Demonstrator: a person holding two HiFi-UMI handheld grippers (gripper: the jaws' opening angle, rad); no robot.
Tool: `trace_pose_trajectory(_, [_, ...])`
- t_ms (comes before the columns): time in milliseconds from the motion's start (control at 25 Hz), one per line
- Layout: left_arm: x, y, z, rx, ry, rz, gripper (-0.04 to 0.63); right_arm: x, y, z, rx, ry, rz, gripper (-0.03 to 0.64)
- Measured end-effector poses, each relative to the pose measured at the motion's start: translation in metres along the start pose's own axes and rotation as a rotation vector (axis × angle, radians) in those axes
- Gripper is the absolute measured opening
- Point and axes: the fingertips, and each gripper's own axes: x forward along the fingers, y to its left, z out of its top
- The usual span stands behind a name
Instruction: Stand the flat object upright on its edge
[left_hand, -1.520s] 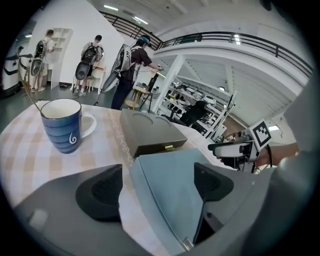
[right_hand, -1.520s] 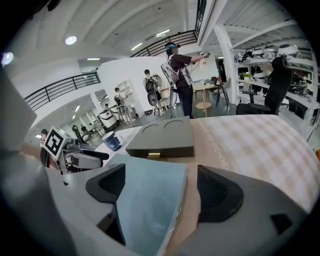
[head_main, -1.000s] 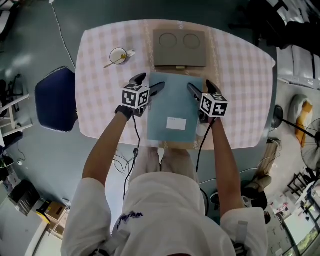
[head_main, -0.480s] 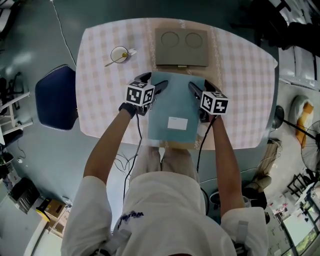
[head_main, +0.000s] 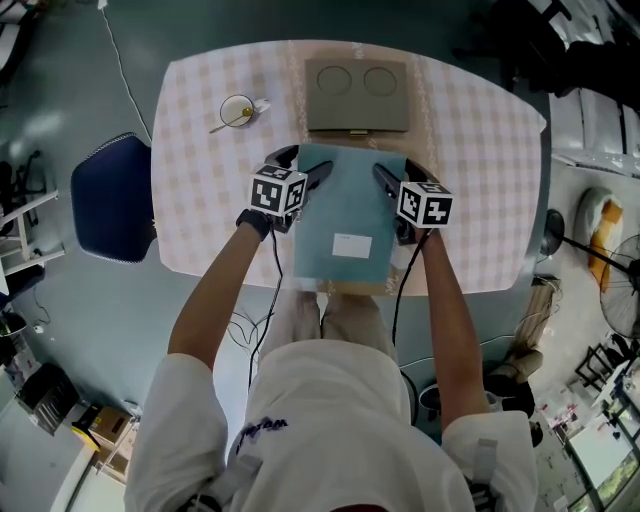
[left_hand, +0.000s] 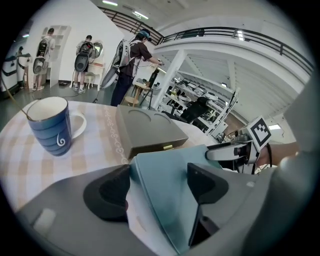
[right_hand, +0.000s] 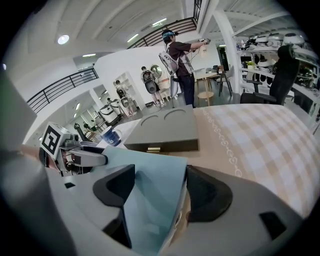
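Note:
A flat teal book (head_main: 345, 215) with a white label lies near the front edge of the checked table (head_main: 210, 200). My left gripper (head_main: 305, 162) is at its far left corner and my right gripper (head_main: 397, 167) is at its far right corner. In the left gripper view the book (left_hand: 167, 192) runs between the jaws of the left gripper (left_hand: 159, 172), one pad under its page edge and the other on the cover. In the right gripper view the cover (right_hand: 150, 205) fills the gap in the right gripper (right_hand: 159, 177) the same way. Both grippers are shut on the book.
A grey box (head_main: 358, 95) with two round recesses sits just beyond the book. A blue mug (head_main: 237, 110) with a spoon stands at the far left. A dark blue chair (head_main: 112, 197) is left of the table. People stand far off in the hall.
Both pairs of jaws have narrowed onto the book's edges. The left gripper has shifted slightly right and forward; the right one has barely moved.

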Motion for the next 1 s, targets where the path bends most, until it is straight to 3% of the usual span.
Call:
trace_pose_trajectory(440, [-0.081, -0.050, 0.034, 0.031, -0.171, 0.031, 0.327, -0.086, 0.042, 0.023, -0.046, -0.148, -0.044, 0.297])
trace_pose_trajectory(1000, [-0.161, -0.096, 0.055, 0.151, -0.273, 0.063, 0.331, -0.167, 0.098, 0.044, -0.136, -0.289, -0.075, 0.295])
